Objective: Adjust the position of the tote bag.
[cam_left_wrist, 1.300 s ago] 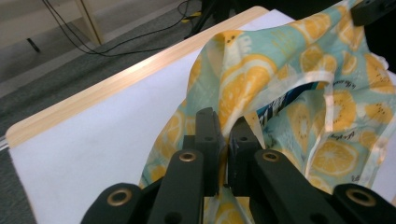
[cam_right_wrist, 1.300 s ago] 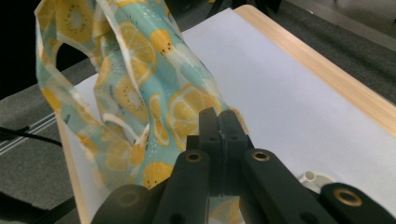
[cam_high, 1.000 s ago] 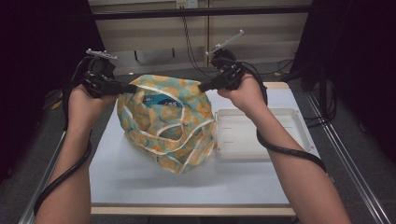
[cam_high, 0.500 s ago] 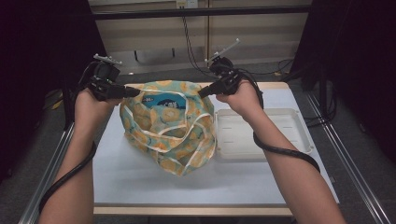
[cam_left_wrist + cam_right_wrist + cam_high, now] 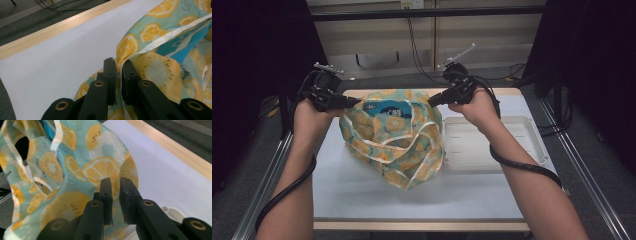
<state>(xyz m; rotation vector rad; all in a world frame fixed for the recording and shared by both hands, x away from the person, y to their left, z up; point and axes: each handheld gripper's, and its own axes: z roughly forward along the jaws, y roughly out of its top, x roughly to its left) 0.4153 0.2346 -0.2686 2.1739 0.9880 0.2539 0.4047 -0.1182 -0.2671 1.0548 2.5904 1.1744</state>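
I see the bag (image 5: 392,137) on the table (image 5: 362,200), about mid-table, slightly left. Tray (image 5: 517,145) on the table just right of the bag, touching or nearly so. My left gripper (image 5: 354,101) at the bag's far left top edge, right gripper (image 5: 432,102) at its far right top edge. Bag between the two grippers. Cables (image 5: 417,45) behind the table on the floor.

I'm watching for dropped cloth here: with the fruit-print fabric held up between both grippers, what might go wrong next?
1. The right gripper has just been opening its jaws; a gap shows and the fruit-print fabric now lies behind them, so that side may fall.
2. The left gripper pinches only the white-trimmed edge; a tug might pull it free.
3. Sagging cloth may drape into the white tray alongside.
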